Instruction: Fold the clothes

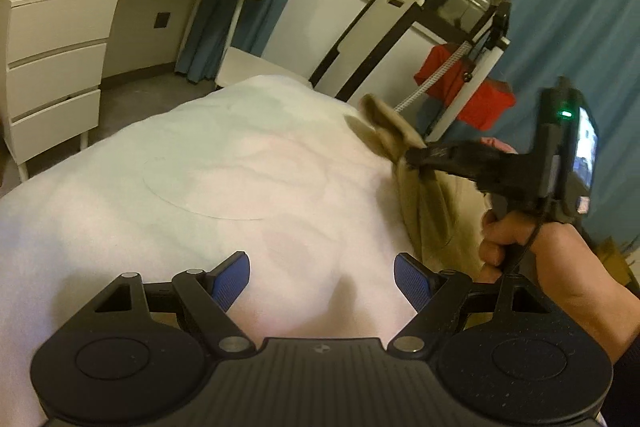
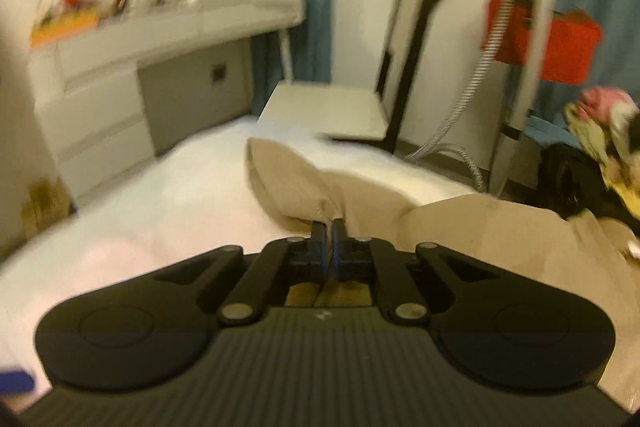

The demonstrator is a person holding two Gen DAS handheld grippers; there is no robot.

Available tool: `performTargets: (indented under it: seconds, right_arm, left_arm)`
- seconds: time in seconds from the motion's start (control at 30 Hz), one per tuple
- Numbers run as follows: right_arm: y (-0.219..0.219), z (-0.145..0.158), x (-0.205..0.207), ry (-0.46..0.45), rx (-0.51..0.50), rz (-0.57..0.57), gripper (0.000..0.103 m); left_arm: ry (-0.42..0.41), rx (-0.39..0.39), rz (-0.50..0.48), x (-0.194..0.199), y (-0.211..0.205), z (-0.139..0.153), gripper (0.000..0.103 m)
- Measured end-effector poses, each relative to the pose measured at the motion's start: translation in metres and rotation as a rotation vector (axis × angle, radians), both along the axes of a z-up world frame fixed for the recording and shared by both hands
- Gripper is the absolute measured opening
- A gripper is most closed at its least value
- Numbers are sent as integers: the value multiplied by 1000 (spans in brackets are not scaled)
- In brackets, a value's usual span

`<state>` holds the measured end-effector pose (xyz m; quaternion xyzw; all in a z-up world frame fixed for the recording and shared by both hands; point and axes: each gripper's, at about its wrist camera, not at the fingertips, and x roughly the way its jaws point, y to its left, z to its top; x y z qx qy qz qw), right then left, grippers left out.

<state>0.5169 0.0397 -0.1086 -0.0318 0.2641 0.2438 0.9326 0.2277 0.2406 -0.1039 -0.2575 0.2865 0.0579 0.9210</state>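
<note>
Beige garment (image 2: 304, 183) pinched in closed right tongs (image 2: 329, 227), right of wide-open, empty left tongs (image 1: 322, 277).

Left gripper spread, right gripper pinched

The left gripper (image 1: 322, 277) holds its jaws wide apart with nothing between them. The right gripper (image 2: 329, 229) has its jaws pressed together, gripped from below by the person's right hand (image 1: 536, 251).
</note>
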Motion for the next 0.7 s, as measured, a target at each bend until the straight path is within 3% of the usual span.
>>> performTargets:
  seconds: [0.17,0.3,0.37,0.43,0.5,0.57,0.6,0.7]
  right_arm:
    - [-68,-1,9,40,177,-251,6]
    - [-105,-14,12,82,134,-384,8]
    - [-115,-13,3,58,116,-402,9]
    - [-116,-7,-9,20,109,-379,12]
    - [-103,0,-20,-28,85,-298,22]
    - [-88,6,-32,-77,57,-206,51]
    - [-80,8,-37,-91,51,-152,56]
    - [-54,4,-39,-68,17,-42,57]
  left_arm:
    - [-4,6,-19,2,-7,0,81]
    - [-7,11,-35,3,-12,0,81]
    - [-8,13,-42,4,-15,0,81]
    - [-10,17,-50,4,-18,0,81]
    - [-13,23,-57,4,-21,0,81]
    - [-15,29,-60,4,-23,0,81]
    - [-15,33,-61,4,-24,1,81]
    - [-13,40,-60,5,-22,0,81]
